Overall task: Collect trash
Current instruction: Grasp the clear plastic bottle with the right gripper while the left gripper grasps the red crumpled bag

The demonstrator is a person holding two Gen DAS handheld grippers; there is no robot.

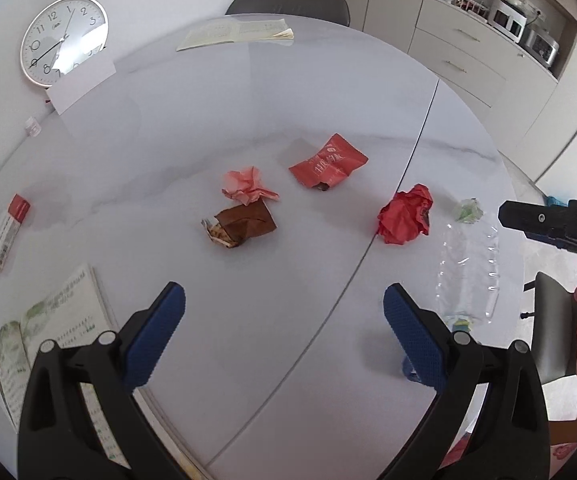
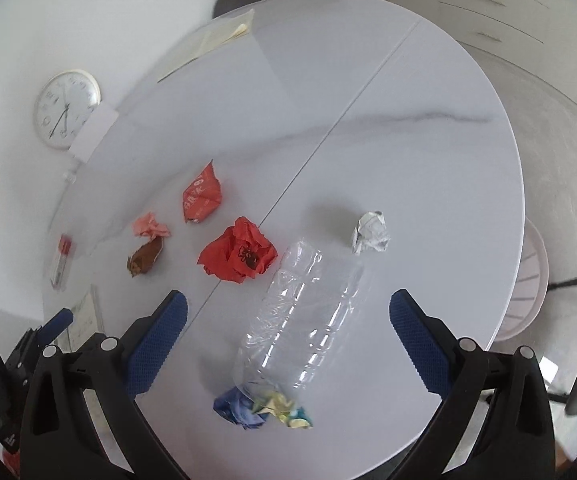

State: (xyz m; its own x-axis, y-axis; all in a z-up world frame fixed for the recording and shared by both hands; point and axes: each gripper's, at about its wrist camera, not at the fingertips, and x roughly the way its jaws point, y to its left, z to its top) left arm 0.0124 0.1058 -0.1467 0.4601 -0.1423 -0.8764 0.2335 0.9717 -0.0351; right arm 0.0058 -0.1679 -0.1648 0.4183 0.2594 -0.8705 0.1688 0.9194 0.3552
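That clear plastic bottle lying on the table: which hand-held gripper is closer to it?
Right. The right hand-held gripper hangs open straight over the clear plastic bottle. The left hand-held gripper, also open, sits off to the bottle's left.

Both wrist cameras look steeply down at the desk (image 1: 216,128) from near range. Left faces the centre, right the edge; both share the bottle (image 2: 300,320).

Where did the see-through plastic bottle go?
The plastic bottle lies on its side on the table, between the right gripper's open fingers, beside the red crumpled paper.
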